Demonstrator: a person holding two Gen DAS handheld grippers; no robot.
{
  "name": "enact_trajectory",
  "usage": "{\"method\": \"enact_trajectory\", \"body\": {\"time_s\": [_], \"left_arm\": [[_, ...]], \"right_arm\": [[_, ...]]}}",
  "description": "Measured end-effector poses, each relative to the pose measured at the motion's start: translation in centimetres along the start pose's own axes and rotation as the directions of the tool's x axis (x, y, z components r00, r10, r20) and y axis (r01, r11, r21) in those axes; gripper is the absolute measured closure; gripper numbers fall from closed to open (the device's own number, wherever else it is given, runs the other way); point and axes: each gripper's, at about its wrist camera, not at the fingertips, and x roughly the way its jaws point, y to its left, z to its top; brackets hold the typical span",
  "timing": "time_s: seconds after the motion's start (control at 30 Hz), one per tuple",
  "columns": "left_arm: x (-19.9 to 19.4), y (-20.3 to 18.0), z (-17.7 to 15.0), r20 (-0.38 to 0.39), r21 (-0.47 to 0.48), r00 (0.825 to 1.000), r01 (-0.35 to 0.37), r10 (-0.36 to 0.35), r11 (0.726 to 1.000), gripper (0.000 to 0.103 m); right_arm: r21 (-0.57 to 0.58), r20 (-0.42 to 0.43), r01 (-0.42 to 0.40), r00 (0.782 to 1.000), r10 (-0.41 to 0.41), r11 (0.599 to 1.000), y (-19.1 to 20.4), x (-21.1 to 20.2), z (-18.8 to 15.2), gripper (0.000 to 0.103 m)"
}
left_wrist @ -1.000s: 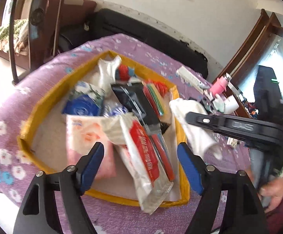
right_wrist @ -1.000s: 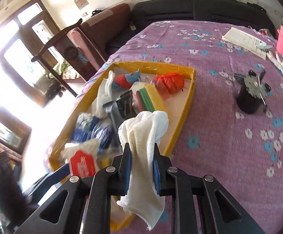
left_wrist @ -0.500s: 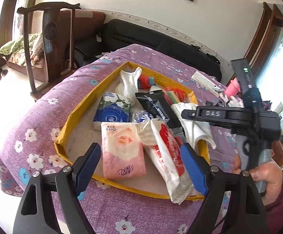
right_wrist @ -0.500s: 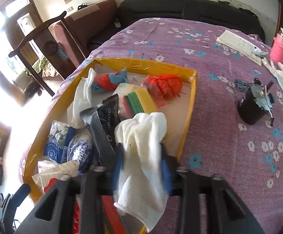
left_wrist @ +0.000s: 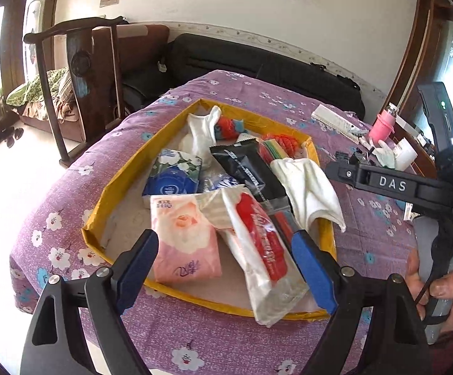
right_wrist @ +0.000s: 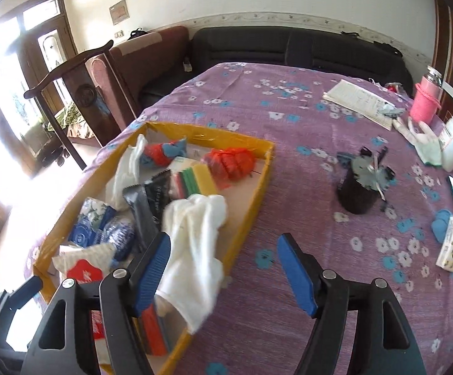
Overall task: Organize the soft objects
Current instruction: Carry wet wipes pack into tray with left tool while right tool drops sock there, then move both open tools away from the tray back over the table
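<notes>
Right wrist view shows the white cloth (right_wrist: 195,243) draped over the near right rim of the yellow tray (right_wrist: 257,187), most of it lying on the packets inside and one loose corner hanging over the edge toward the purple tablecloth (right_wrist: 289,125). The right gripper (right_wrist: 223,275) stands wide open with nothing between its blue pads; the cloth lies just beside the left pad, and whether it touches that pad cannot be told. From the left wrist view the left gripper (left_wrist: 226,268) is also spread wide and empty, hovering over the near end of the tray above a pink tissue pack (left_wrist: 186,237) and a red-and-white packet (left_wrist: 257,243) that sticks out over the rim. The cloth looks light and limp, so it should fold and sag wherever it is lifted and will not hold a shape; a pinch on a bunched fold near its middle would likely carry it better than one on the thin hanging corner, which could slip out. It is not fragile, though a trailing end may snag on the tray rim or drag a neighbouring packet. The tissue packs appear soft and squashy under slick wrap, so a grip across the narrow width with moderate closing seems wise. The black pouch (left_wrist: 245,168) and the red net bundle (right_wrist: 229,162) lie further back in the tray, apart from both grippers.
</notes>
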Motion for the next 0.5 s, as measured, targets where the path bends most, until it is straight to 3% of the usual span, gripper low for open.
{"method": "enact_trajectory", "body": {"time_s": [0.37,0.5], "left_arm": [[0.3,-3.8,-0.3,-0.030,0.074,0.999,0.013,-0.011,0.997,0.016],[-0.1,-5.6,-0.3,-0.026,0.102,0.999,0.048,-0.046,0.994,0.016]], "right_arm": [[0.089,-0.007,0.006,1.000,-0.006,0.996,-6.3,-1.1,-2.5,0.027],[0.103,0.001,0.033,0.999,-0.033,0.994,-9.1,-2.2,-4.1,0.026]]}}
